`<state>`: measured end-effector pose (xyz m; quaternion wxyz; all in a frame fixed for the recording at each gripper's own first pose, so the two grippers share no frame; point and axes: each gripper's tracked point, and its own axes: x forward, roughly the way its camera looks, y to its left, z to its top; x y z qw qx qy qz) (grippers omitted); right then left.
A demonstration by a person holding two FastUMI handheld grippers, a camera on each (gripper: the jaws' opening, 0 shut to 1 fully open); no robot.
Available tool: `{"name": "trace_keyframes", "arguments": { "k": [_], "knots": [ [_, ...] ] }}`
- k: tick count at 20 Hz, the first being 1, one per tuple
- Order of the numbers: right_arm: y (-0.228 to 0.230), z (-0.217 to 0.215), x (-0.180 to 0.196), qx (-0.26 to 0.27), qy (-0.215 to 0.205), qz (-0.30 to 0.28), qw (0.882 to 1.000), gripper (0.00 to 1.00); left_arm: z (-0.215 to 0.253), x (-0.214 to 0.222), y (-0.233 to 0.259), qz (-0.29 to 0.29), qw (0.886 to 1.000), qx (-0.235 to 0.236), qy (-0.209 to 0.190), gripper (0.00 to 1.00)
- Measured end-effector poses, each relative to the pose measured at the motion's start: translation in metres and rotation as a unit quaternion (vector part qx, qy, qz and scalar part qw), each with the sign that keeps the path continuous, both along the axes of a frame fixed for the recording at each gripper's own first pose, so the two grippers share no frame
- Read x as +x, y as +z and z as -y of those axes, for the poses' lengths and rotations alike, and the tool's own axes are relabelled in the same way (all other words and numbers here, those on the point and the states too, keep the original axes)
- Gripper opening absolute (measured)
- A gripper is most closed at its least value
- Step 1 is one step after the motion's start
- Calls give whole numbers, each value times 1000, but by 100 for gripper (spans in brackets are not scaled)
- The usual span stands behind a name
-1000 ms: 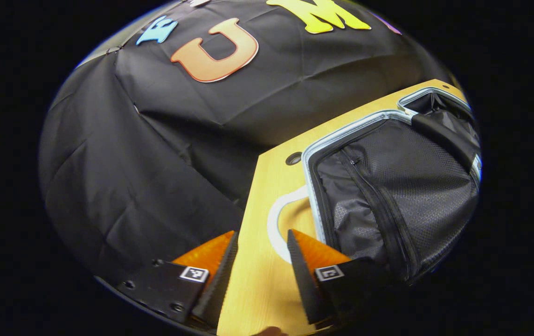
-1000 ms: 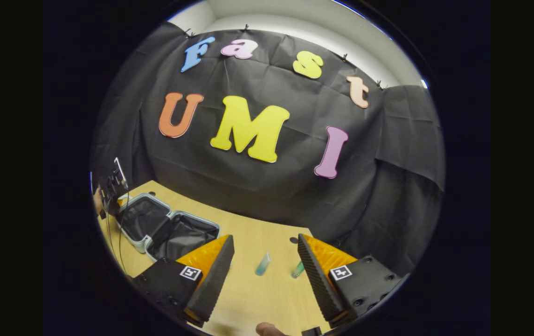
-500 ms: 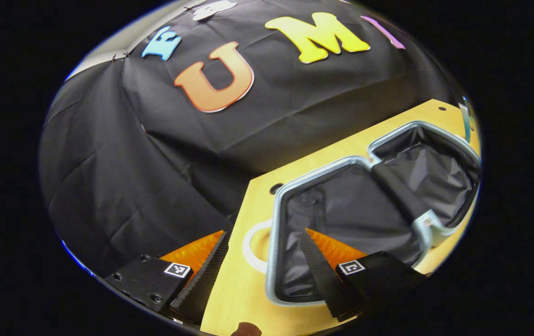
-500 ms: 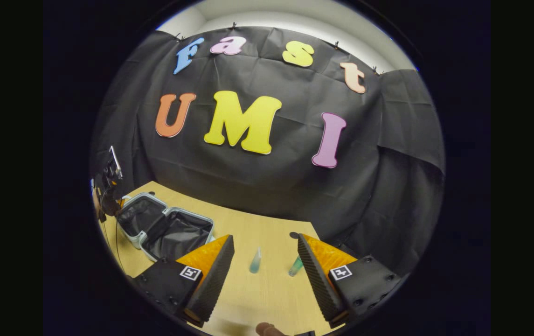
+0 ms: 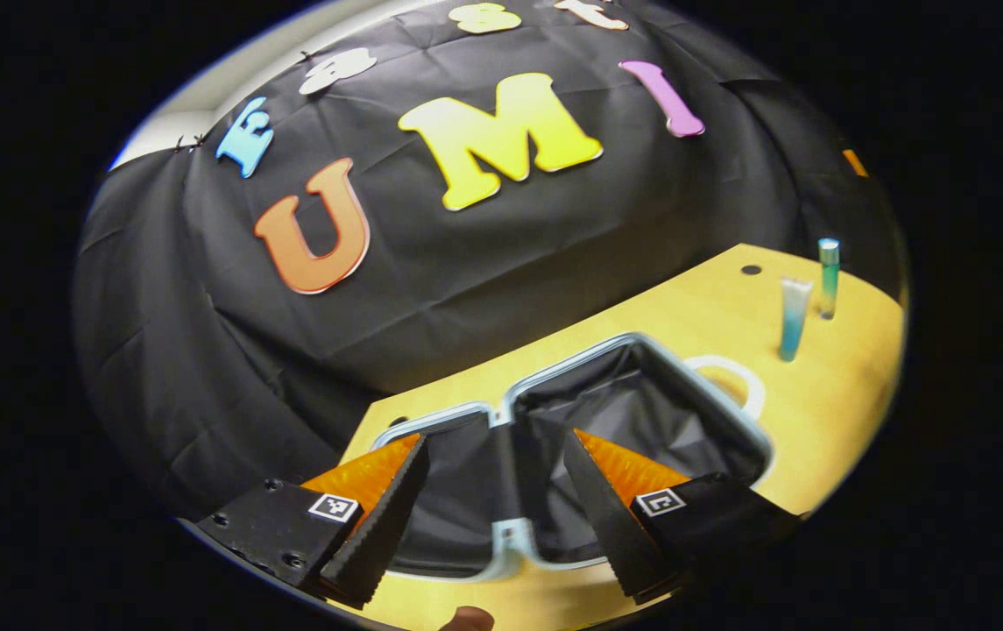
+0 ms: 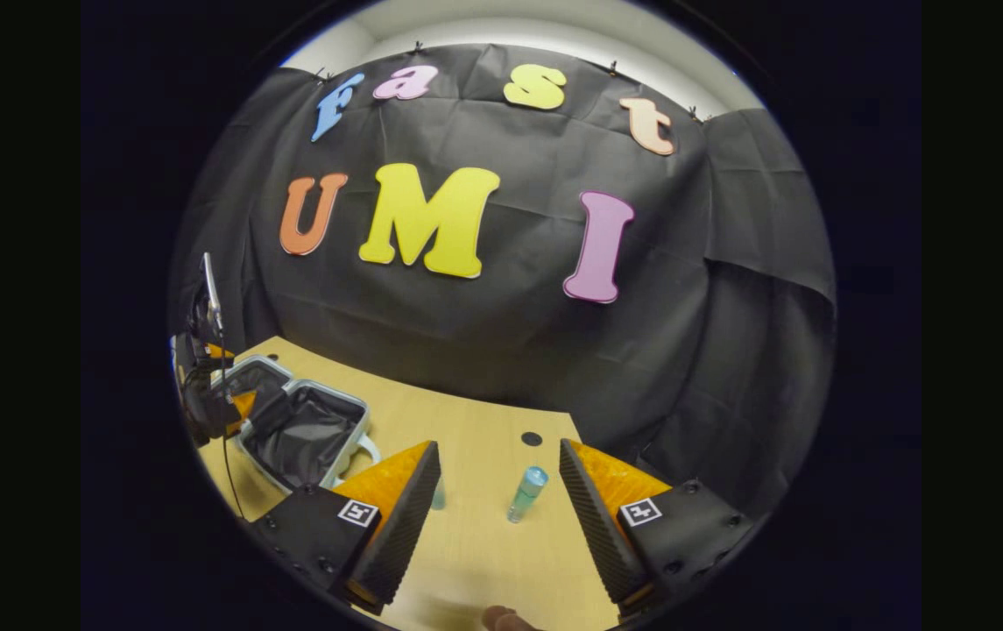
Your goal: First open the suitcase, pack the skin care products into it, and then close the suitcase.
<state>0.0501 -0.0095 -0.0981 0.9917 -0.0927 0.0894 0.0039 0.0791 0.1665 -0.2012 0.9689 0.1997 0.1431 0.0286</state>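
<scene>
Even, fairly bright overhead light in both views. Counter glows warm yellow, with soft, faint shadows. Black cloth wall absorbs light, its creases dimly visible. Strong fisheye bending toward edges. Left gripper view tilted, rim slightly soft with blue fringing. No harsh glare.

bare table ahead of right fingers, bottle standing between
</scene>
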Motion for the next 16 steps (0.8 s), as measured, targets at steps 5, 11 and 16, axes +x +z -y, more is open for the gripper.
{"name": "trace_keyframes", "arguments": {
  "k": [5, 11, 16],
  "knots": [
    [-10, 39, 14, 13, -6, -11, 1000, 81, 90, 10, -2, -7, 998, -65, -24, 99],
    [-31, 67, 28, 12, 1, -33, 999, 81, 184, 25, -32, -32, 991, -128, -35, 99],
    [-51, 92, 35, 3, 6, -52, 999, 83, 242, 34, -74, -77, 977, -194, -31, 99]
  ]
}}
